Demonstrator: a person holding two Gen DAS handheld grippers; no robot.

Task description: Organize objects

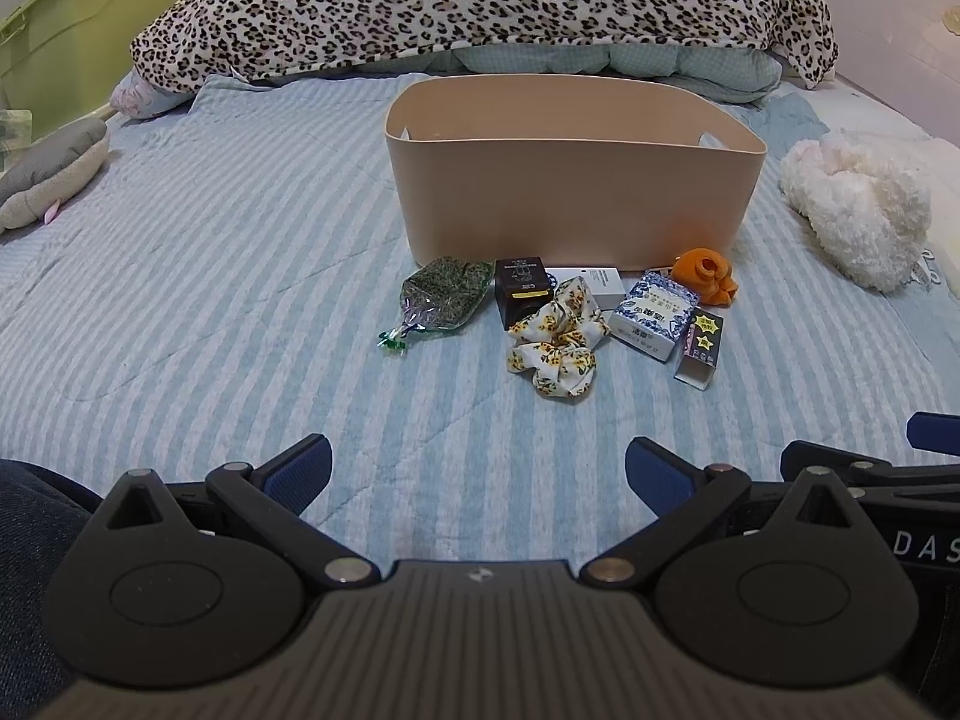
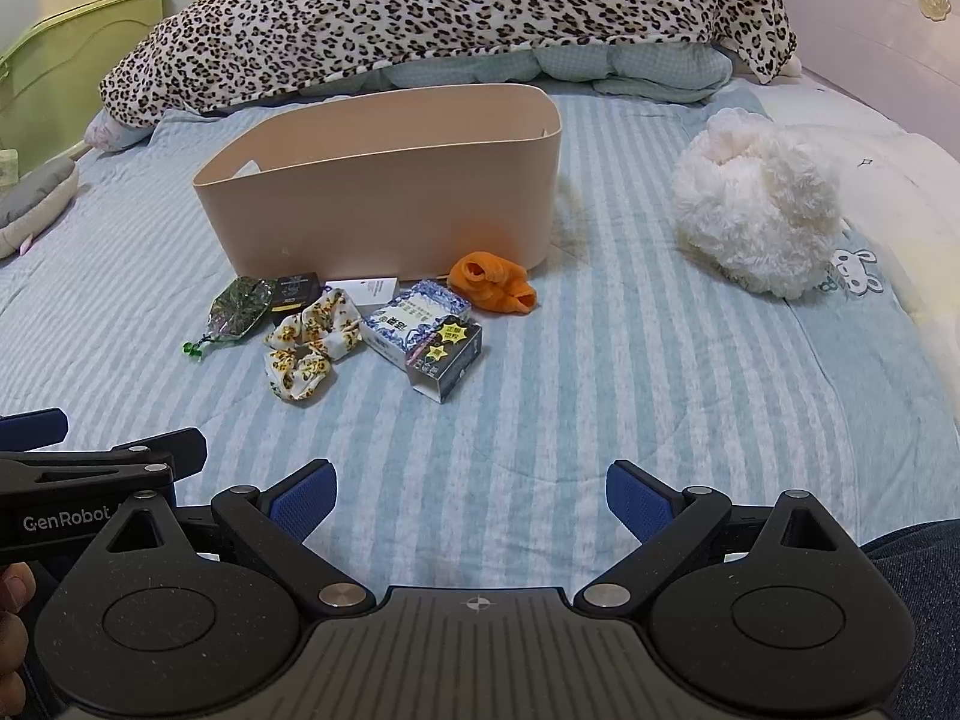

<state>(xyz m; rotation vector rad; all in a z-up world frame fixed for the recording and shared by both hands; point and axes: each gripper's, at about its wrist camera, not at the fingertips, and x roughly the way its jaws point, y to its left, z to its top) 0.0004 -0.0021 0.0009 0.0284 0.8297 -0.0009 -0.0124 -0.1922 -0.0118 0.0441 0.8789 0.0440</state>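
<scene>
striped bedspread (image 1: 210,252) — clutter beside bin (image 1: 576,198)

Soft, even indoor light, faint shadows, no glare; sharp focus ahead of both grippers, edges bowed by fisheye.

A peach bin (image 1: 576,192) is sitting on blue-striped bedding (image 1: 210,276); at twelve o'clock, a leopard-print blanket (image 1: 480,0) is showing; the scrunchie (image 1: 555,330) is yellow-flowered.
</scene>
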